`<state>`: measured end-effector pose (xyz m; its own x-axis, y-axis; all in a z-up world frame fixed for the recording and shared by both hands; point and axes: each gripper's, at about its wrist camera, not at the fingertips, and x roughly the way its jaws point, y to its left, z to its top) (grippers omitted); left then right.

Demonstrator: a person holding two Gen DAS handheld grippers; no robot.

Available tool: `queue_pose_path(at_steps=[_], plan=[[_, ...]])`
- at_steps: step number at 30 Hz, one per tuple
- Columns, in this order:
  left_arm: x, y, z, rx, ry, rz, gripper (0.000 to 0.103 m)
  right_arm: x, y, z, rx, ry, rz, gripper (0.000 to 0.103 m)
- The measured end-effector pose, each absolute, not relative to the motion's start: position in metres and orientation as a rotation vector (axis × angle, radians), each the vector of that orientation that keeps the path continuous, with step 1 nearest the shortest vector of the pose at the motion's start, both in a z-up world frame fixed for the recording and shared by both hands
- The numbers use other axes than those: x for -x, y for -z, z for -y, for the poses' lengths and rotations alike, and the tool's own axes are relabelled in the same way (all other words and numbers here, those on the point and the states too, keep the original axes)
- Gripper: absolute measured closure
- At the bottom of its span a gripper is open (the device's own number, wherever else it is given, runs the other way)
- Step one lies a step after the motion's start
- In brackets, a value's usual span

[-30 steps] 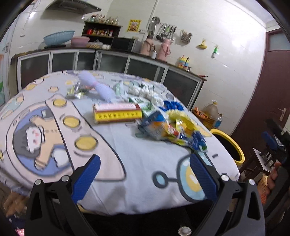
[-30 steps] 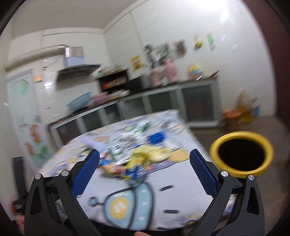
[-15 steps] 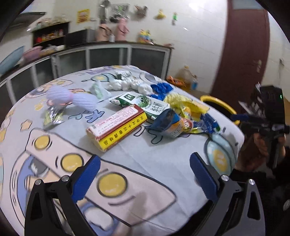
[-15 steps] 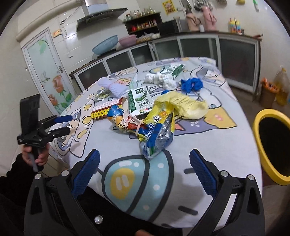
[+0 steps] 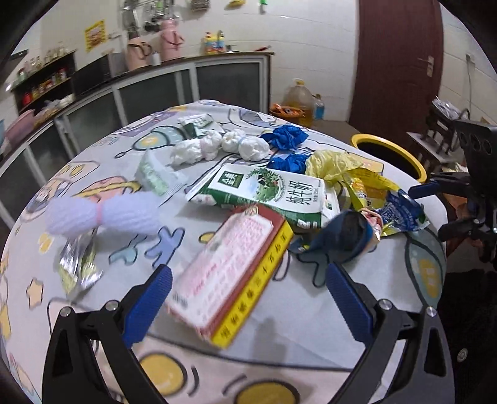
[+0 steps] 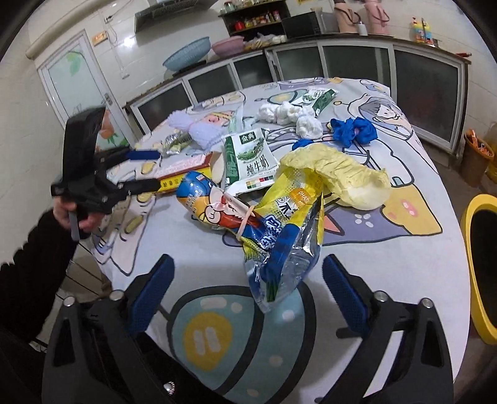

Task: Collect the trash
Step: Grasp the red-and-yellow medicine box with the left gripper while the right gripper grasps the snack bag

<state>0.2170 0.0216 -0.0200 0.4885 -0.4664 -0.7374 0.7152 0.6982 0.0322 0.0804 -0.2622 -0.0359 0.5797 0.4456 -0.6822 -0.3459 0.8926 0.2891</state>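
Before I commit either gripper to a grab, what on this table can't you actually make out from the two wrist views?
- Pink and yellow box, left wrist view: motion blur, print unreadable.
- Yellow-rimmed bin, right wrist view: cut by the right edge; contents hidden in shadow.
- Milk carton, right wrist view: lower end covered by snack wrappers.
- Silver wrapper, left wrist view: blurred.

flat box (image 5: 230,273) on table (image 5: 295,310) nearest left view, milk carton (image 5: 273,192) behind it, snack wrappers (image 6: 273,230) right, bin (image 5: 391,152) beyond table edge

A home kitchen: range hood (image 6: 167,11), glass-fronted counter cabinets (image 6: 354,65) (thermos flasks (image 5: 138,56) on top), spice shelf (image 6: 254,17).
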Motion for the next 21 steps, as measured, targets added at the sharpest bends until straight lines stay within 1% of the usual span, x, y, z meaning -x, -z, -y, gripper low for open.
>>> queue_pose_path(at_steps=[6, 8, 11, 12, 14, 15, 16, 17, 18, 19, 20, 21], plan=[[-0.238, 0.034, -0.007, -0.432, 0.805, -0.844, 0.008, -0.098, 0.041, 0.264, -0.146, -0.439, -0.863, 0.016], [-0.244, 0.042, -0.003, -0.431, 0.816, -0.876, 0.008, -0.104, 0.044, 0.265, -0.156, -0.440, -0.880, 0.020], [-0.253, 0.048, -0.003, -0.390, 0.830, -0.905, 0.008, -0.112, 0.049, 0.265, -0.166, -0.434, -0.902, 0.021], [-0.255, 0.050, -0.003, -0.375, 0.832, -0.914, 0.008, -0.113, 0.050, 0.265, -0.168, -0.435, -0.908, 0.023], [-0.259, 0.053, -0.003, -0.338, 0.826, -0.930, 0.008, -0.117, 0.053, 0.264, -0.170, -0.435, -0.927, 0.030], [-0.260, 0.054, -0.002, -0.333, 0.815, -0.926, 0.016, -0.118, 0.054, 0.264, -0.167, -0.428, -0.932, 0.036], [-0.260, 0.055, -0.002, -0.330, 0.805, -0.921, 0.030, -0.119, 0.055, 0.264, -0.162, -0.415, -0.939, 0.049], [-0.260, 0.055, -0.003, -0.325, 0.792, -0.921, 0.031, -0.119, 0.055, 0.265, -0.161, -0.399, -0.941, 0.057], [-0.260, 0.055, -0.004, -0.321, 0.784, -0.919, 0.034, -0.118, 0.055, 0.267, -0.171, -0.402, -0.944, 0.057], [-0.258, 0.053, -0.006, -0.317, 0.774, -0.914, 0.041, -0.117, 0.055, 0.269, -0.187, -0.409, -0.946, 0.059], [-0.255, 0.051, -0.008, -0.318, 0.762, -0.905, 0.044, -0.115, 0.055, 0.270, -0.194, -0.412, -0.945, 0.061], [-0.254, 0.049, -0.009, -0.316, 0.757, -0.901, 0.052, -0.112, 0.054, 0.272, -0.197, -0.410, -0.940, 0.065]])
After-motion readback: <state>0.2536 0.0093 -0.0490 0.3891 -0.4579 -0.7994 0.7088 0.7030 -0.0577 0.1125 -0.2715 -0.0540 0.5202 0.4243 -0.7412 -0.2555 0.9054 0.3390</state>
